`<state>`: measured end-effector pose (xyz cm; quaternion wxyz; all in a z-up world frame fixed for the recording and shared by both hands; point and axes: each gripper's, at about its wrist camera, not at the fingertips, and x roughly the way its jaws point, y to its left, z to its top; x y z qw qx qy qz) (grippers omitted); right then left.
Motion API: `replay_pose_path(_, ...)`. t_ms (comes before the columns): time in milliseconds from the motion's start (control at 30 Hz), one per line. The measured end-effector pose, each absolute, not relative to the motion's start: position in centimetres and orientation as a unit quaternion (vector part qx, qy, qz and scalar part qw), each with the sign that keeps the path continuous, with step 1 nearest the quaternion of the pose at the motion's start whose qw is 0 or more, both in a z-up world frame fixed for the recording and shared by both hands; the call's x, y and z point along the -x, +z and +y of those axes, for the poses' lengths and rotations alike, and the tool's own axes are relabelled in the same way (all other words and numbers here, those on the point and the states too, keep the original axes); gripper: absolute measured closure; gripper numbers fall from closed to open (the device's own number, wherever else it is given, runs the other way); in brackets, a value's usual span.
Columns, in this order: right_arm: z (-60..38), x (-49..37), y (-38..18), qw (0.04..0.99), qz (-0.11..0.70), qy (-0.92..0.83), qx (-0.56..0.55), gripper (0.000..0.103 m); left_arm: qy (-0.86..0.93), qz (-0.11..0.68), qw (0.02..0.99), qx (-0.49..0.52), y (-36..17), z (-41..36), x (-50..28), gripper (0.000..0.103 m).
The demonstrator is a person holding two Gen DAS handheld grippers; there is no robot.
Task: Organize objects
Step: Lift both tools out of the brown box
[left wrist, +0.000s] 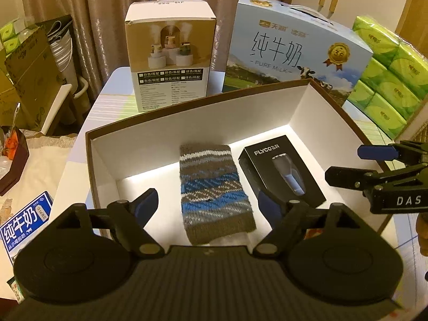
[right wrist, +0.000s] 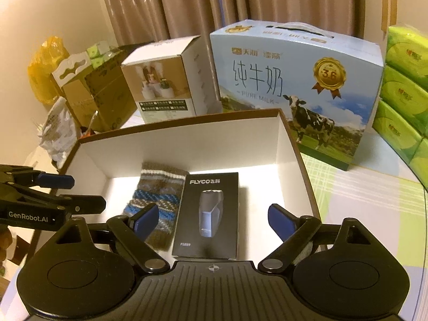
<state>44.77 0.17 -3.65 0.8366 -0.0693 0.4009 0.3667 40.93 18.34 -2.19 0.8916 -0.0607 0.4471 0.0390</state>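
Left gripper (left wrist: 207, 204): matte black plastic body, ribbed top plate, two round discs either side, silver pivot pins on angled linkage arms, blue pads (left wrist: 148, 203) on the fingers. Right gripper (right wrist: 212, 218): same build, small crosshair mark on the plate. White lettering "GenRobot.AI" and "DAS" on the sides.

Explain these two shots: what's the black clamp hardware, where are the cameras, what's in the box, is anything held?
No robot: a person holds a two-finger gripper in each hand, with a fisheye camera on each looking along its fingers. One picture is from the left gripper, the other from the right gripper; each also catches the other at its edge. Both stand open over an open box with white walls on a table and hold nothing. In the box lie a knitted striped sock and, beside it, a black FLYCO shaver box. Behind stand a milk carton and green tissue packs.
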Motion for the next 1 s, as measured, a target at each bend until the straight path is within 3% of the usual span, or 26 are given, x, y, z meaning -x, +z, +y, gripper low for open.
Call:
replay_pose_path(767,-6.8,-35.5,1.2,0.86,0.349,0.373,0.018,0.002,0.044,0.387,0.918,0.07,3.5,15.8,-30.9,0.012)
replay_pose_path(1000,-9.5,-32.6,2.2,0.869,0.337,0.361,0.003,0.002,0.049,0.369,0.924,0.085,4.8,15.2,-27.1,0.012)
